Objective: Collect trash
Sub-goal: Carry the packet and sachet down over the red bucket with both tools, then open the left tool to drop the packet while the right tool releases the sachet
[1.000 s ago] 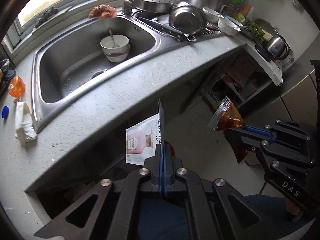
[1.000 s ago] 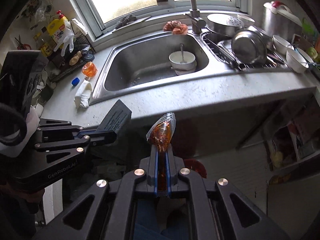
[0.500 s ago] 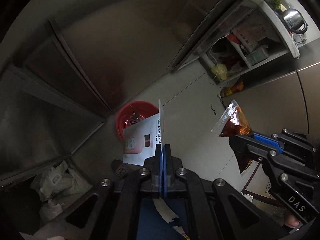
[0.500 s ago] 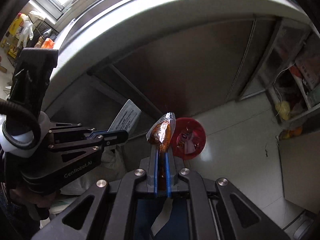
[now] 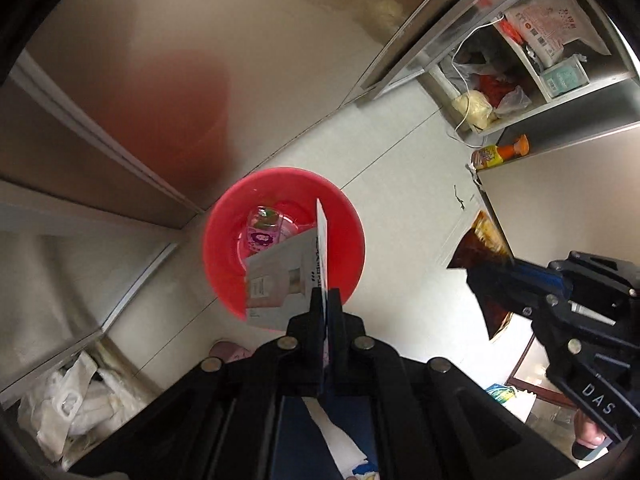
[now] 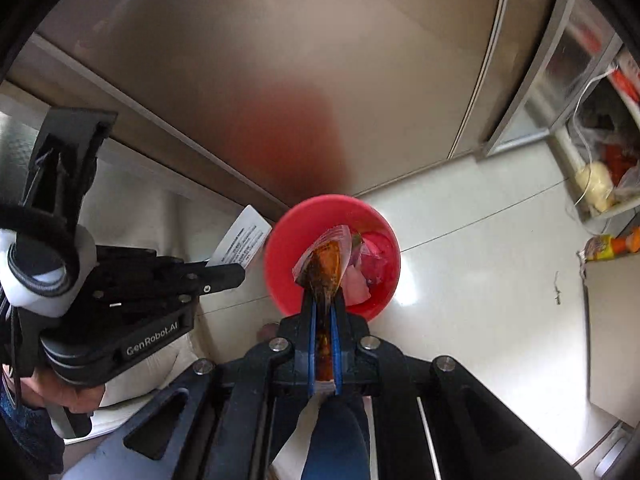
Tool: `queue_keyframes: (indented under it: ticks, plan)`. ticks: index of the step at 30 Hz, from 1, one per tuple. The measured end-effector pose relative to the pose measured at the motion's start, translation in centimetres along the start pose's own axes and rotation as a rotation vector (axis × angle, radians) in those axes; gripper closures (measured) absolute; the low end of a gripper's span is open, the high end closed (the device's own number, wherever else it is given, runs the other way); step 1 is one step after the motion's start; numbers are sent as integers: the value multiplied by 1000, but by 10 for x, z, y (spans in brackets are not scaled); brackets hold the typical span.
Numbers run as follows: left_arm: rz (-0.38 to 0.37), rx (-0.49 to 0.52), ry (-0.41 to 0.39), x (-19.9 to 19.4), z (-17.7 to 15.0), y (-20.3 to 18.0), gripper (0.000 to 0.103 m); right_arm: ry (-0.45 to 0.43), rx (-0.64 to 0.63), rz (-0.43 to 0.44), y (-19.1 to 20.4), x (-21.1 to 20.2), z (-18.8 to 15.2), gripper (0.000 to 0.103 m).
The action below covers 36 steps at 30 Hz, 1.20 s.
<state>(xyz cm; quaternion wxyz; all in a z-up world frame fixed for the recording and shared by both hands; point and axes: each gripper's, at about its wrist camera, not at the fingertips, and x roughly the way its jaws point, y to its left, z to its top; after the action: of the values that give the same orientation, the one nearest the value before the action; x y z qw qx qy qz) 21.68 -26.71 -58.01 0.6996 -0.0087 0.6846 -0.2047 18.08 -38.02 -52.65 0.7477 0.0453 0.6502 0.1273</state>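
Both grippers held over the floor, cameras looking down at the red bin beside the steel cabinet front.

Left gripper: jaws closed on a white sachet (pink bottle printed on it, small text down one edge). Sachet stands edge-on between the jaws and lines up over the near rim of the bin in the left wrist view. From the right wrist view the same sachet shows just left of the bin, so cannot tell if it is truly above the opening.

Right gripper: jaws clamped on an orange-brown sauce packet, clear crimped top sticking forward. In the right wrist view it overlaps the bin mouth. Left wrist view shows the right gripper off to the side with the packet, apart from the bin.

Bin already holds trash: a pink wrapper and a clear plastic bit at the bottom.

Surroundings: white tiled floor, open shelf with bags and boxes at upper right, yellow bottle with orange cap lying near it, white plastic bags at lower left.
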Motion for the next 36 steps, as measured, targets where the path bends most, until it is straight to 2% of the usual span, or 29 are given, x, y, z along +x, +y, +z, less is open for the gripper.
queue_keyframes:
  ticks: [4,8,11,14,16,18,23,28,31,36]
  plan:
    - [1,-1,14,10,-1,3,101,11,7,10,-15,12,-4,97]
    - [24,5,6,1,1,2,88,10,1,15,-21,7,4,97]
    - [52,20,38,-2,4,1,85,13,-7,11,-17,1,-2,97]
    - [21,-24,46,-11,3,9,84,14,-17,5,-1,-8,-10,97]
    - [27,-33,36,-19,2,12,75,12,-30,-2,3,-13,-9,97]
    - [46,-37,22,-23,0,13,57,15,-38,-1,6,-15,-7,97]
    - [88,-41,3,-31,-9,23,32,24,-62,5,15,-10,-7,97]
    - [128,-63,10,-29,-14,39,32,41,-90,16,20,8,-4,97]
    - [170,-70,0,-29,-19,48,22,57,-109,26,27,19,-6,97]
    - [193,-88,-8,-30,-27,62,21,78,-141,26,27,41,-5,97]
